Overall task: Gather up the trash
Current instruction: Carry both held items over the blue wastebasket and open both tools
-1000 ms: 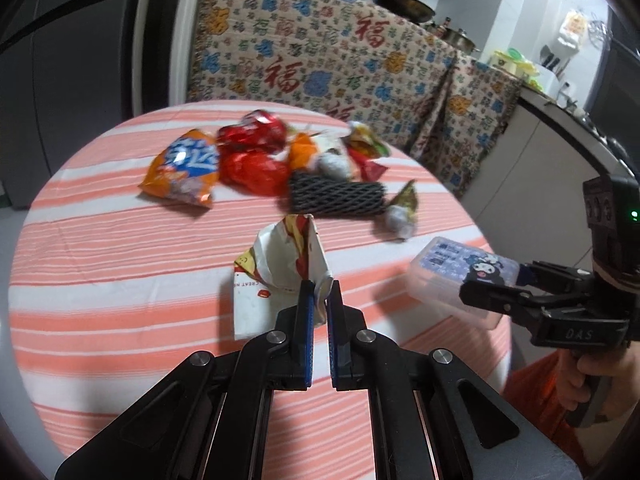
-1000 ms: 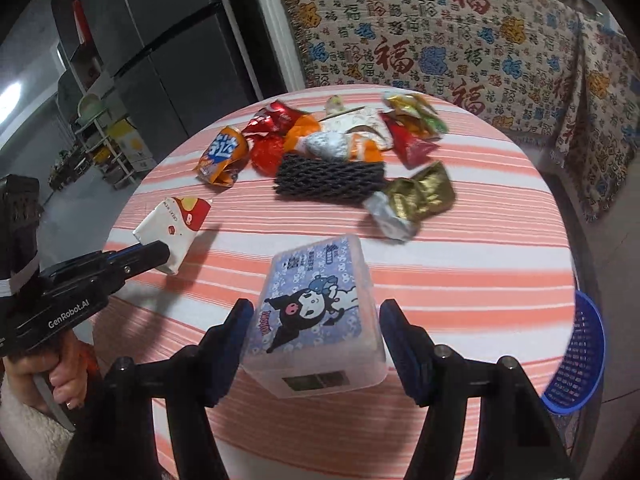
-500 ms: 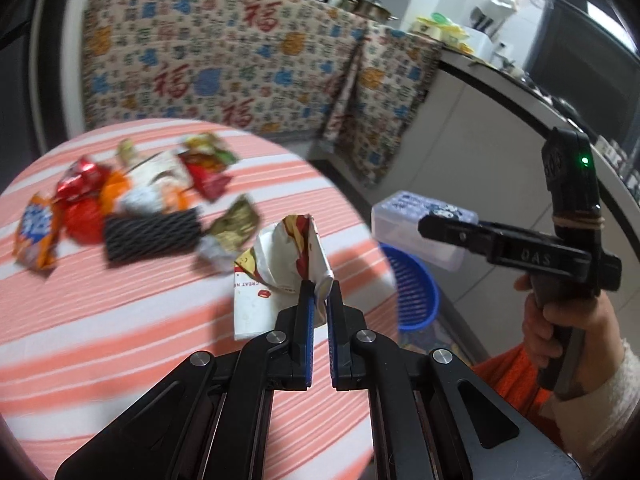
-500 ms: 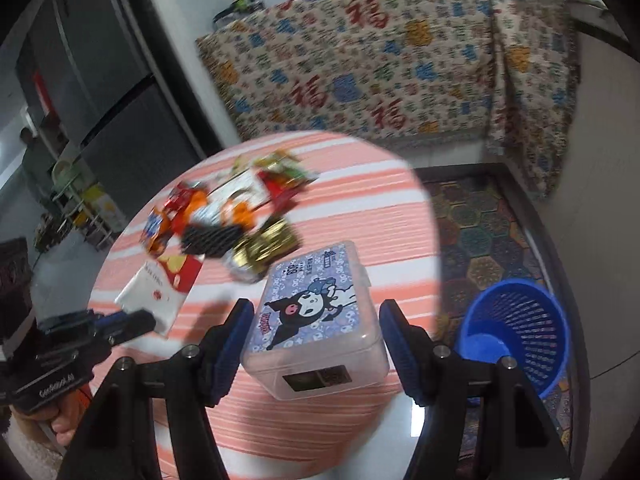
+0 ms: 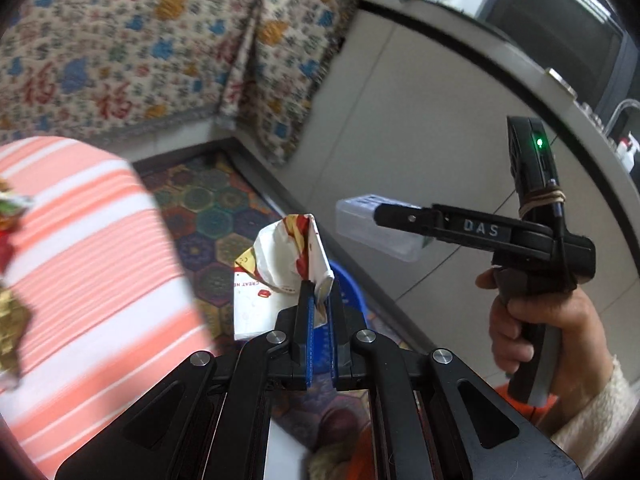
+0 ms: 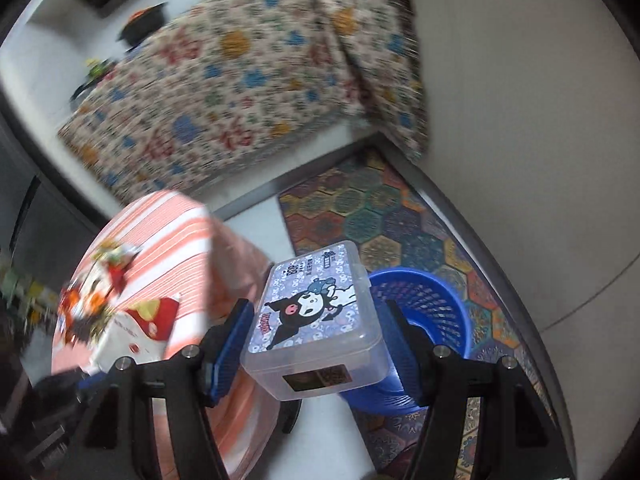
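A round counter [image 5: 92, 264] under an orange-and-white striped cloth fills the 9 o'clock side of the left wrist view, with blurred snack wrappers [image 6: 94, 296] still lying on it. Behind it hangs a patterned cloth [image 5: 132, 48] with red characters, and a hexagon-patterned rug [image 6: 384, 216] covers the floor between the counter and a pale cabinet wall [image 5: 420, 128].

A blue plastic basket [image 6: 436, 308] stands on the rug at about 4 o'clock from the centre of the right wrist view, just beyond the counter's edge; nothing lies between it and the two grippers.

The left gripper [image 5: 319, 300] has its jaws pressed together on a crumpled white-and-red paper wrapper [image 5: 280, 276], which sticks up and out toward 11 o'clock from the tips, in the air above the basket's rim.

The right gripper [image 6: 316, 332], held in a person's hand [image 5: 532, 320] with a cream sleeve, has its jaws clamped on the two long sides of a clear plastic box [image 6: 316, 316] with a cartoon label on its lid. The box sits squarely between the blue pads, off the counter, with the basket directly behind it at 3 o'clock.
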`<state>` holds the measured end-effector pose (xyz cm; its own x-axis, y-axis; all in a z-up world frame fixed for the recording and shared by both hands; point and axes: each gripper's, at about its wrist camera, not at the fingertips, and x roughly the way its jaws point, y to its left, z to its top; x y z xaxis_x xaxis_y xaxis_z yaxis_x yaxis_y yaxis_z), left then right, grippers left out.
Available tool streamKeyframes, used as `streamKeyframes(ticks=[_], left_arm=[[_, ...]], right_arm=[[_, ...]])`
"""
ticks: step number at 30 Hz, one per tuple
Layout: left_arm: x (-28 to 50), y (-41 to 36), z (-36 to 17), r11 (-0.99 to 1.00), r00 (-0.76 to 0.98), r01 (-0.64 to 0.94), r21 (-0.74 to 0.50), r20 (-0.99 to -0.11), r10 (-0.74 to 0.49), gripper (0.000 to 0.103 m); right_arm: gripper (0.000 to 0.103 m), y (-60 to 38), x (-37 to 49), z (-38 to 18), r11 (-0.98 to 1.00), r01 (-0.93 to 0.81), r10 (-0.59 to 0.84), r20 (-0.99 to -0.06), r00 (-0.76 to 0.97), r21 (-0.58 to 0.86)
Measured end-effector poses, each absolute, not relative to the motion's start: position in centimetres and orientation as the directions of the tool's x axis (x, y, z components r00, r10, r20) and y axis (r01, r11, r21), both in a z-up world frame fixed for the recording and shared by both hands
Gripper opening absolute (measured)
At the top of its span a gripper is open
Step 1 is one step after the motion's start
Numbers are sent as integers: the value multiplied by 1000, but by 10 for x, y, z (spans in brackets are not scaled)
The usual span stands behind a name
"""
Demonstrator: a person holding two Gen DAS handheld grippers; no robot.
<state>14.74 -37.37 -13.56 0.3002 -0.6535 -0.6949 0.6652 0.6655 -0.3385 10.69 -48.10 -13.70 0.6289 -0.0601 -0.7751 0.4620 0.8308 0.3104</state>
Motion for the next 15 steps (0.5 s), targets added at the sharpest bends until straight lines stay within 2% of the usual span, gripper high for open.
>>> streamKeyframes(ticks=[7,12,15], left_arm=[[155,-439,-180,650,255,693,-312,-737,-626,4],[167,-465,-216,663,229,685,-301,-775,-589,4],[171,-476,-232,671,220,680,-295,-791,-571,4]], right_arm=[[66,-539,99,-187,751,546,-70,-778,624,370],[66,-568,99,-231,674,594,0,-803,596,440],[66,-579,104,-241,661,614,-8,-814,581,431]])
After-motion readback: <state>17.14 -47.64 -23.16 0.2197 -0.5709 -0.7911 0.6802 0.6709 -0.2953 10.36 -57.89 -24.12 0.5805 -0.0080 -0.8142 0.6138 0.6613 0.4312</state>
